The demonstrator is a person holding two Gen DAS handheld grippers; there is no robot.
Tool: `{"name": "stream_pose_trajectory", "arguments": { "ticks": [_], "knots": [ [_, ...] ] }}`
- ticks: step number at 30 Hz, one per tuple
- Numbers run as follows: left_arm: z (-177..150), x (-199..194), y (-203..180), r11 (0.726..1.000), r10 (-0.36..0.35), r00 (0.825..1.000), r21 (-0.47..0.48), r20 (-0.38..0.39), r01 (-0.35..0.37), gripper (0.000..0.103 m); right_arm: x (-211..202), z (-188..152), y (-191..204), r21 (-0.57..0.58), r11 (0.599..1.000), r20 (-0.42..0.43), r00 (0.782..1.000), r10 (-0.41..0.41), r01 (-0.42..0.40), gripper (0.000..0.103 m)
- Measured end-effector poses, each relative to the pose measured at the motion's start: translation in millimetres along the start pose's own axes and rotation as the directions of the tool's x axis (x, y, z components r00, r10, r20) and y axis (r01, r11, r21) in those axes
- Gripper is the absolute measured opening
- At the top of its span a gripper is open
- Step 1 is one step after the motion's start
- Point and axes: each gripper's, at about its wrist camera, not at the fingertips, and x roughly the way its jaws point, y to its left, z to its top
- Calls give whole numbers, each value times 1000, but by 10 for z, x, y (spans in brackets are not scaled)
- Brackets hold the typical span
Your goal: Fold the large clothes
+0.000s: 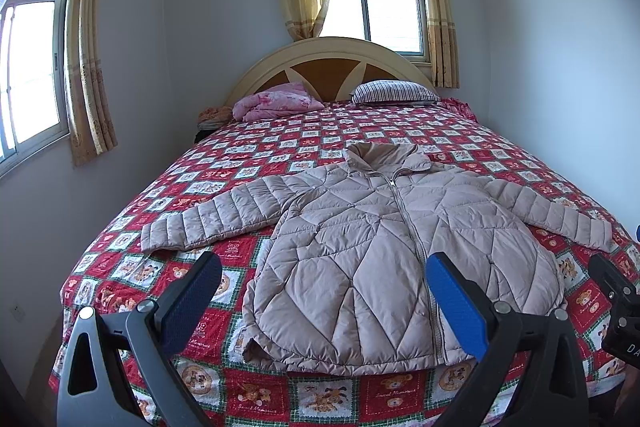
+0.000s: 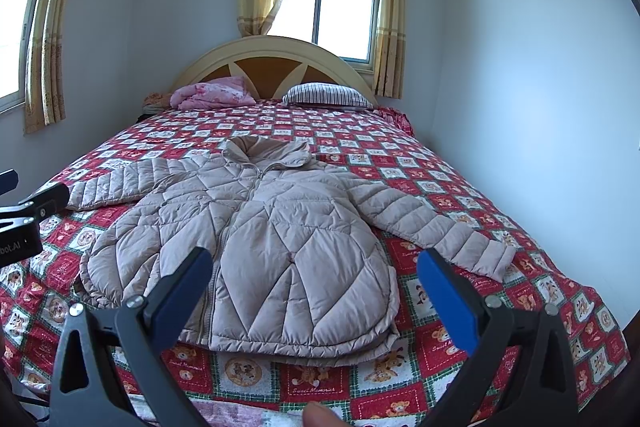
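A beige jacket (image 1: 372,247) is lying spread flat, zipped, sleeves out, on the bed (image 1: 280,143). The left claw (image 1: 324,279) and right claw (image 2: 316,275) are hovering released above its hem, grasping nothing.

The bed (image 1: 460,135), under a red checked bedspread (image 1: 280,147), carries a spread beige puffer jacket (image 1: 360,247), a pink quilt (image 1: 276,103) and a striped pillow (image 1: 394,91).

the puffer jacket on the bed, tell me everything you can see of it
The puffer jacket is pale beige-pink, with quilted, slightly shiny padded fabric stitched in diagonal panels. It lies flat, front up, on the red teddy-bear quilt, collar toward the headboard, hem near the foot edge. A silver zipper runs up the middle, closed. Both sleeves spread outward. The left gripper and right gripper hover open above it, not touching.
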Motion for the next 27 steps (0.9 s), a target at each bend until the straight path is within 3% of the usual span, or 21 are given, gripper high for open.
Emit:
{"name": "stream_pose_trajectory", "arguments": {
  "ticks": [27],
  "knots": [
    [-37,72,11,1000,5,1000,2,-15,-5,102,51,-13,-23,7,1000,-14,1000,20,-20,103]
  ]
}}
